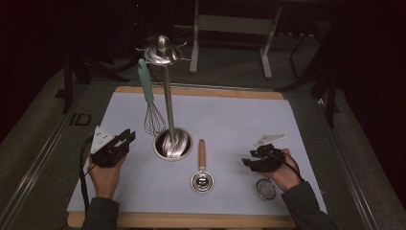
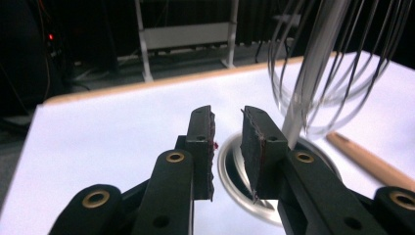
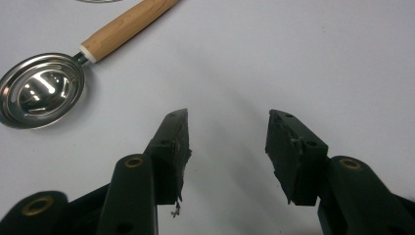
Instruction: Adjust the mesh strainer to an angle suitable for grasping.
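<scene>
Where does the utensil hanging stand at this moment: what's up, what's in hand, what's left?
Done: whisk hangs on the rack. In hand: nothing; left gripper and right gripper are open and empty. Left: scoop and small strainer lie on the table.

Dark room — grey floor [image 1: 38, 124], metal frame [image 1: 230, 24] behind.

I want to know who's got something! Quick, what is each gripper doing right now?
Left gripper: open, holding nothing, next to the round metal stand.
Right gripper: open, holding nothing, over the white mat.
</scene>
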A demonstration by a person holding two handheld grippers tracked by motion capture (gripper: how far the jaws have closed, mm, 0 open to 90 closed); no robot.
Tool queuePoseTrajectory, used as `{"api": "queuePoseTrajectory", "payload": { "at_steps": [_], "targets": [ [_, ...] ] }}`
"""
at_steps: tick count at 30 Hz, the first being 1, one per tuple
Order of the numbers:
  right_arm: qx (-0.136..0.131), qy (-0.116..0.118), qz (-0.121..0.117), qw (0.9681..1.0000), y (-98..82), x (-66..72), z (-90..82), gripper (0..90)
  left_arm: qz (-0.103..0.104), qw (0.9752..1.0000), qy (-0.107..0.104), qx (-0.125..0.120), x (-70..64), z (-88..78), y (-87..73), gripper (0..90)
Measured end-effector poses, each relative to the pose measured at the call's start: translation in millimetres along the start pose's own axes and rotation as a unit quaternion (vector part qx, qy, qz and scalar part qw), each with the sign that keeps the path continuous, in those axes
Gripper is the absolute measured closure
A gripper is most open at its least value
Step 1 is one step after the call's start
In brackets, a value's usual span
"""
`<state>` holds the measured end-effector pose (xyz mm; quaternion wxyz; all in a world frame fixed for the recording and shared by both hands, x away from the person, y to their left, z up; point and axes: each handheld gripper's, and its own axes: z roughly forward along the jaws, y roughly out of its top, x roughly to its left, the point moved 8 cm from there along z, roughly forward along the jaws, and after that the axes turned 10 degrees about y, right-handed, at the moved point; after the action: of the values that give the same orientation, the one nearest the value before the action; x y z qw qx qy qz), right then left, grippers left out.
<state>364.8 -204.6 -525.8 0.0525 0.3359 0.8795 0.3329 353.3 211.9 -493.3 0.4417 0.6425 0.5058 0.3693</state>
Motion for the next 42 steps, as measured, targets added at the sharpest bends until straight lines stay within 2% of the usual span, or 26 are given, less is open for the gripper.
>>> {"api": "queuePoseTrajectory", "payload": {
  "at_steps": [4,5,6,9,10,11,17,18,20,24,27,30,35,42],
  "targets": [
    [-0.001,0.001,0.002,1.0,-1.5,0.3,1.2,50.7,0.002,0.9998,0.001,0.02,-3.5,2.4,-21.1,72.7],
    [-0.001,0.001,0.002,1.0,-1.5,0.3,1.2,50.7,0.002,0.9998,0.001,0.02,-3.5,2.4,-21.1,72.4],
    [-0.003,0.003,0.005,1.0,-3.4,-0.7,0.8,50.6,0.0,0.9994,0.0,0.033,-6.3,5.0,-33.8,72.1],
    [-0.005,0.001,0.012,0.9999,-6.3,-3.6,-1.5,50.6,-0.001,0.9988,-0.003,0.048,-9.6,8.5,-48.5,71.5],
    [-0.005,0.001,0.012,0.9999,-6.3,-3.6,-1.5,50.6,-0.001,0.9988,-0.003,0.048,-9.6,8.5,-48.5,71.5],
    [-0.006,-0.001,0.019,0.9998,-9.7,-6.1,-4.1,50.6,-0.007,0.9983,-0.007,0.057,-11.0,11.8,-58.5,71.3],
    [-0.009,-0.008,0.032,0.9994,-21.4,-13.9,-11.4,50.6,-0.004,0.9978,-0.006,0.066,-11.5,14.3,-64.5,70.3],
    [-0.013,-0.012,0.044,0.9989,-29.3,-18.9,-14.8,50.6,0.001,0.997,-0.003,0.077,-11.2,16.9,-71.0,70.1],
    [-0.014,-0.014,0.053,0.9984,-36.4,-23.1,-17.7,50.6,0.002,0.9966,-0.003,0.082,-10.8,18.3,-73.3,70.1],
    [-0.017,-0.019,0.063,0.9977,-43.5,-27.7,-21.1,51.4,-0.006,0.9963,-0.006,0.085,-10.9,20.4,-75.3,70.1],
    [-0.018,-0.036,0.083,0.9957,-57.3,-39.6,-29.6,61.5,-0.012,0.9961,-0.011,0.087,-11.3,23.3,-77.2,70.1],
    [-0.015,-0.055,0.09,0.9943,-65.7,-46.8,-35.8,74.0,-0.007,0.9958,-0.009,0.091,-12.0,25.3,-79.0,70.1],
    [-0.001,-0.08,0.103,0.9914,-80.7,-57.3,-39.5,88.5,0.002,0.9954,-0.007,0.096,-14.1,26.4,-80.5,70.0],
    [0.027,-0.088,0.116,0.989,-98.4,-63.5,-29.1,90.0,0.003,0.9954,-0.005,0.096,-14.2,26.7,-80.7,69.9]
  ]
}}
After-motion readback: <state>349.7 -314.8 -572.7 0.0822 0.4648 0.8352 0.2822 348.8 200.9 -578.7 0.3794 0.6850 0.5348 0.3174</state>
